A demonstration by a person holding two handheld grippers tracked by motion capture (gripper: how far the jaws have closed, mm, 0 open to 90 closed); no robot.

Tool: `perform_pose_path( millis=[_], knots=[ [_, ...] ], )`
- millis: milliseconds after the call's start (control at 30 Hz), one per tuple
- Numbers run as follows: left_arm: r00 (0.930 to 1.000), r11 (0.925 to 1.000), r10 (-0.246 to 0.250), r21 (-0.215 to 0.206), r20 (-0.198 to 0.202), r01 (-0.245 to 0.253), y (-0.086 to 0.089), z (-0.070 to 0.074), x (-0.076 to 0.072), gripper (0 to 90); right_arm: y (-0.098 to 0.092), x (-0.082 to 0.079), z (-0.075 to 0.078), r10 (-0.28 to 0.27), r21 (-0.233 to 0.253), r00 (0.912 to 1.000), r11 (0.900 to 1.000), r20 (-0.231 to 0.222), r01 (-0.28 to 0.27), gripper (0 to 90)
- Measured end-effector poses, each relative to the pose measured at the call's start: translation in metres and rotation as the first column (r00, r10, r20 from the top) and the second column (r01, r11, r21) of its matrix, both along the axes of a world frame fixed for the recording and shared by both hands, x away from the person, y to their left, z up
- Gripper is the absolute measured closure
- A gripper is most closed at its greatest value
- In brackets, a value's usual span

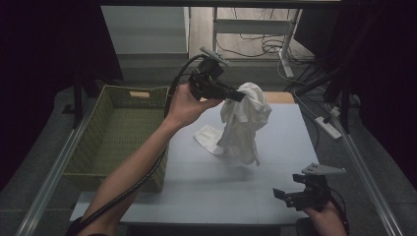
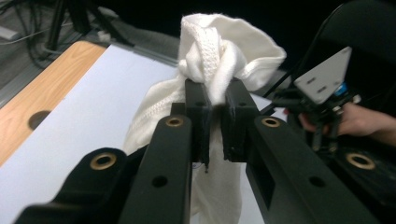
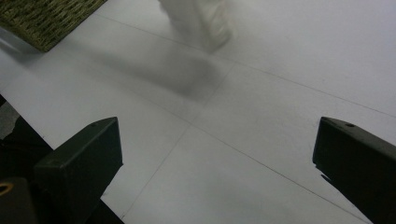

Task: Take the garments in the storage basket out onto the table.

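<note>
My left gripper [image 1: 240,95] is raised over the middle of the table and is shut on a white knitted cloth [image 1: 243,123]. The cloth hangs from the jaws in a bunch, its lower end close to the grey table top [image 1: 196,187]. In the left gripper view the two jaws pinch a fold of the cloth [image 2: 224,51] at the gripper [image 2: 215,112] tips. My right gripper [image 1: 282,194] rests low at the table's front right, apart from the cloth. Its jaws stand wide open over bare table in the right gripper view [image 3: 217,158], with the blurred cloth end [image 3: 196,18] farther off.
A green woven basket [image 1: 118,132] stands along the table's left side; its corner [image 3: 42,18] appears in the right gripper view. A flat white piece [image 1: 209,137] lies on the table beside the hanging cloth. Cables and a power strip [image 1: 327,125] lie beyond the right edge.
</note>
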State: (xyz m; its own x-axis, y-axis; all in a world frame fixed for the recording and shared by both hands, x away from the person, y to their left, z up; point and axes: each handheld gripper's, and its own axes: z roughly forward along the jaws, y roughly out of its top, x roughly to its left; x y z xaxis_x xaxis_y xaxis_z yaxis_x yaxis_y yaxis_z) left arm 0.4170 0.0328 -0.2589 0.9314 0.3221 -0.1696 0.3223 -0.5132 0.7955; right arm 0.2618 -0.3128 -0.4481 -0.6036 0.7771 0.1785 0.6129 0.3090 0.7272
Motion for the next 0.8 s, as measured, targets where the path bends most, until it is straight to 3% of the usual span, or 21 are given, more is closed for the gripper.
perform_pose_path(
  millis=[400,800],
  knots=[
    [0.9973,0.9942,0.073,0.079,0.006,-0.073,0.010,-0.025,0.008,82.2,0.000,0.000,0.000,0.000,0.005,1.0000,1.000,-0.005,0.000,1.8],
    [0.9873,0.9795,0.148,0.147,-0.059,-0.138,0.022,-0.079,0.024,82.0,0.000,0.000,0.000,0.001,0.003,1.0000,1.000,-0.006,-0.001,1.8]
  ],
)
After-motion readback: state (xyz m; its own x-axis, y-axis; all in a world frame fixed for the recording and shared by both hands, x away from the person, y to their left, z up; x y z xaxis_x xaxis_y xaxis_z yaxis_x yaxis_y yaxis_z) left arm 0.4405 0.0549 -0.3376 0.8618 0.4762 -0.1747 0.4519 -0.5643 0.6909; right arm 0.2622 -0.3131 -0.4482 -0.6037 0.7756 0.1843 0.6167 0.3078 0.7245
